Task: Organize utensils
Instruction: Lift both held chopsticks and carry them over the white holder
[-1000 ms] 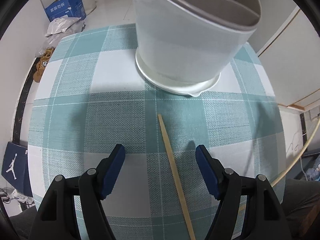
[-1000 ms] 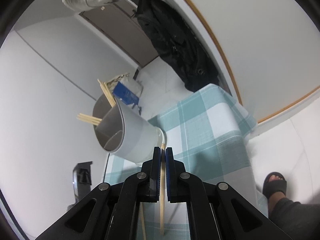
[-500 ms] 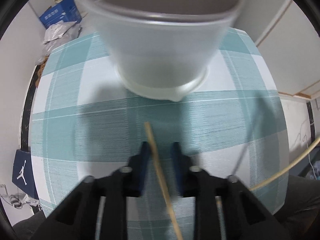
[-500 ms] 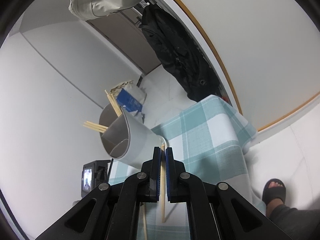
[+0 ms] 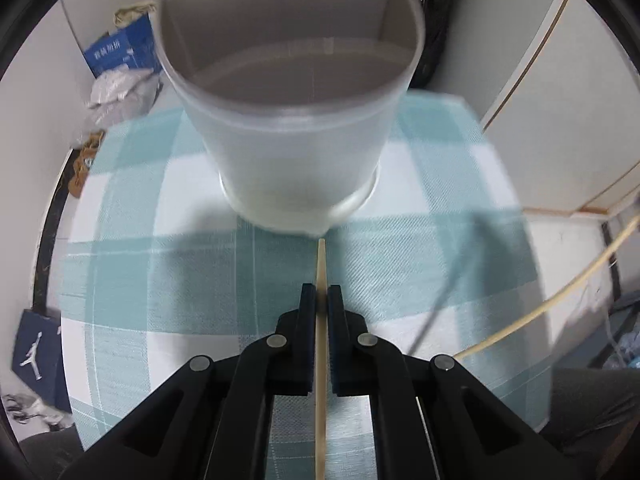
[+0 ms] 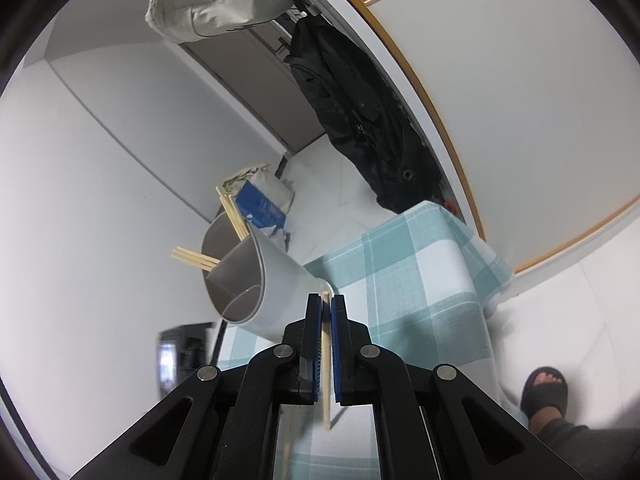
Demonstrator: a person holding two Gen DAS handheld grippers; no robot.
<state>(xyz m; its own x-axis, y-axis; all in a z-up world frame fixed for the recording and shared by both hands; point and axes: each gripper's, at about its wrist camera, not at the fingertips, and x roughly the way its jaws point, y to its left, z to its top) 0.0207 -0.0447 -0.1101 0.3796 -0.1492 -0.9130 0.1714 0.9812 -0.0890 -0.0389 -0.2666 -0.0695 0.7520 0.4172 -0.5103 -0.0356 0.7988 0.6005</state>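
Left tool [image 5: 319, 298] is clamped narrow on a wooden chopstick [image 5: 320, 360], its tip pointing at the base of the grey utensil holder [image 5: 292, 152] standing on the checked bench [image 5: 132, 280]. Right tool [image 6: 327, 306] likewise grips a second chopstick [image 6: 327, 364] between near-closed fingers. The holder's rear compartments already contain chopsticks [image 6: 192, 258]; motion blur leaves their count uncertain.

A lived-in home: a checked cloth covers the table [image 5: 120, 220], a black coat [image 6: 360, 100] and pale bag [image 6: 216, 0] hang upper centre, shoes [image 5: 82, 164] at left.
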